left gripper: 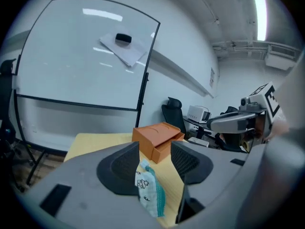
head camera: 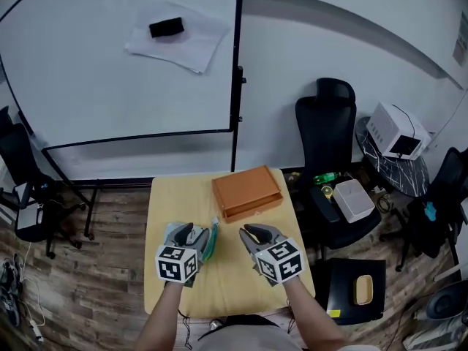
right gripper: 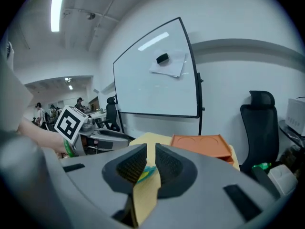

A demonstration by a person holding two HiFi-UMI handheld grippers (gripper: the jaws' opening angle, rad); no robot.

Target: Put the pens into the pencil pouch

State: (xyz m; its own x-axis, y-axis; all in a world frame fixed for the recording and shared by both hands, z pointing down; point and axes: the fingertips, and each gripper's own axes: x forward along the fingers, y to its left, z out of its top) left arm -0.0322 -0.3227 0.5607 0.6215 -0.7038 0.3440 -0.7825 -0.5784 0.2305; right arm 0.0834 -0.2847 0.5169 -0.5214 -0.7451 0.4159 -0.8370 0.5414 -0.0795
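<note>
A small pale pouch with teal trim lies on the wooden table, between my two grippers. My left gripper is open; in the left gripper view the pouch shows in the gap between its jaws, close to the left pad, not pressed. My right gripper hovers just right of the pouch with its jaws nearly together and nothing between them; a strip of the pouch shows beyond the slit. No pen is visible in any view.
An orange drawer box stands at the table's far edge, its drawer slightly out. Behind it is a whiteboard. A black office chair and a white box are to the right of the table.
</note>
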